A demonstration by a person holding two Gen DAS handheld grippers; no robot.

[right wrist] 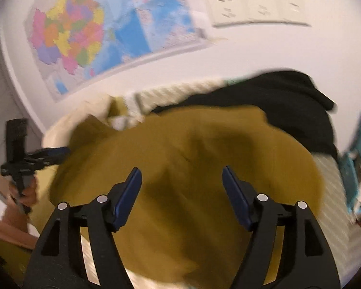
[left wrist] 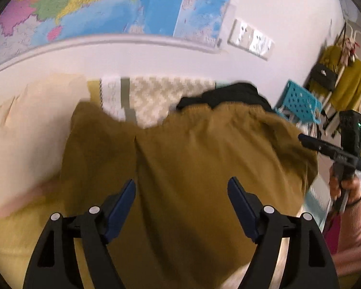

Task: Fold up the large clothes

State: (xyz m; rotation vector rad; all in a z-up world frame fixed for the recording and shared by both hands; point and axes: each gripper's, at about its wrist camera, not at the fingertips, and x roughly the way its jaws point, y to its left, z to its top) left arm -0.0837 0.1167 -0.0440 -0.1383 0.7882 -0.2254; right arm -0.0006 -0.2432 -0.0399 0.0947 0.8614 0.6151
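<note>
Left wrist view: mustard garment (left wrist: pixel 192 156) lies under the open left tool (left wrist: pixel 181 193).

Right gripper (right wrist: pixel 181 175): blue-padded jaws apart, nothing between them, above the cloth.
Mustard garment (right wrist: pixel 192 168): spread below, creased, blurred.
Black garment (right wrist: pixel 288 103): at the mustard cloth's far right edge.
Left gripper (right wrist: pixel 57 153): at left, held by a hand (right wrist: pixel 27 195).
Wall map (right wrist: pixel 103 31): behind.
Sockets (right wrist: pixel 257 8): upper right.
</note>
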